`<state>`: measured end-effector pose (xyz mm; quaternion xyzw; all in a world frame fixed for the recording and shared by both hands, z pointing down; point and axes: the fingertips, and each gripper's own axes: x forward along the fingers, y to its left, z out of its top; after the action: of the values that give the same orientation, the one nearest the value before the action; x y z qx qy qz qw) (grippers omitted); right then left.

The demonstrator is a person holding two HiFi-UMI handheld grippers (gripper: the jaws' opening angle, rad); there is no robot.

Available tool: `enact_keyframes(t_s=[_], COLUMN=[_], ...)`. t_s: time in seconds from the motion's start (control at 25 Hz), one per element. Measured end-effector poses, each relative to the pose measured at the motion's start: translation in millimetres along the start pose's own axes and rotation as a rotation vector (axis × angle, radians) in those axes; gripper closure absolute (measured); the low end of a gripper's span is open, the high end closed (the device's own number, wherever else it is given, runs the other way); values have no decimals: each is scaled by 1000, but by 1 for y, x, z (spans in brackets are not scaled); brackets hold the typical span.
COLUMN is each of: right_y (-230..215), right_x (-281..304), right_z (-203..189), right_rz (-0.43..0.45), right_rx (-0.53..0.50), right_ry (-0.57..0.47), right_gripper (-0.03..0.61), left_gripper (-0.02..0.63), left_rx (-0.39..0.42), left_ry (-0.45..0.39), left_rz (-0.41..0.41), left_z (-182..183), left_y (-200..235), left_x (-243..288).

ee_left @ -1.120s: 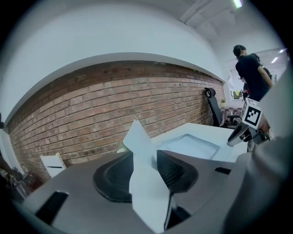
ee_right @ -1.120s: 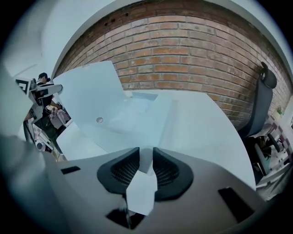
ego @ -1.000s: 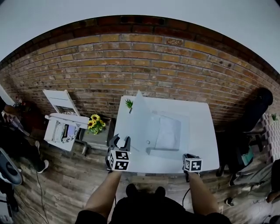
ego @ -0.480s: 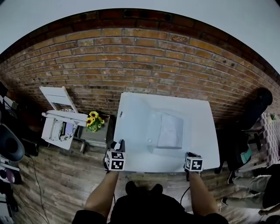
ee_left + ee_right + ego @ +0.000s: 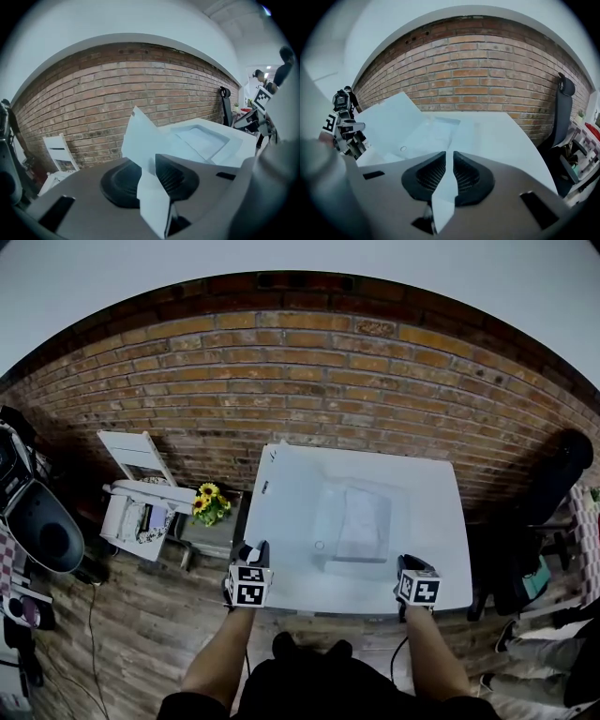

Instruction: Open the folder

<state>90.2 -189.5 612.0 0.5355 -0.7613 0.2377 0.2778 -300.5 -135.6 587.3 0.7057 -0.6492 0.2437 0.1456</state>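
A translucent pale-blue folder (image 5: 352, 521) lies spread on the white table (image 5: 436, 493), with white paper (image 5: 363, 519) in its right half. Its cover (image 5: 286, 507) reaches left toward my left gripper (image 5: 251, 551). In the left gripper view the left gripper (image 5: 149, 176) is shut on the cover (image 5: 140, 133), which rises from the jaws. The right gripper (image 5: 406, 565) sits at the table's near right edge. My right gripper (image 5: 450, 173) pinches a thin folder sheet (image 5: 443, 197). Both pairs of jaws have just been closing with the sheet between them.
A white folding chair (image 5: 131, 465) and a pot of sunflowers (image 5: 208, 504) stand left of the table. A black office chair (image 5: 555, 474) is at the right. A brick wall (image 5: 309, 381) runs behind. Dark equipment (image 5: 37, 531) sits at the far left.
The cover, upright a second ago, has swung down to the left. The left jaws went from wide to closed on it and sank. The right gripper rose a little.
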Motion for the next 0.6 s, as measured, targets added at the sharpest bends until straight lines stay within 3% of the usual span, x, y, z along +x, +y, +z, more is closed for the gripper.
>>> enact_keyframes(t_s=[0.32, 0.6], right_y=[40, 62], right_x=[-36, -73], right_z=[66, 91], right_rz=[180, 275], right_rx=[-55, -80], right_ry=[-220, -362], right_gripper=[563, 563], left_gripper=[514, 520], left_rx=[-37, -68], left_ry=[-13, -33], left_rz=[2, -15], left_z=[1, 7], left_y=[-7, -11], left_x=[-7, -11])
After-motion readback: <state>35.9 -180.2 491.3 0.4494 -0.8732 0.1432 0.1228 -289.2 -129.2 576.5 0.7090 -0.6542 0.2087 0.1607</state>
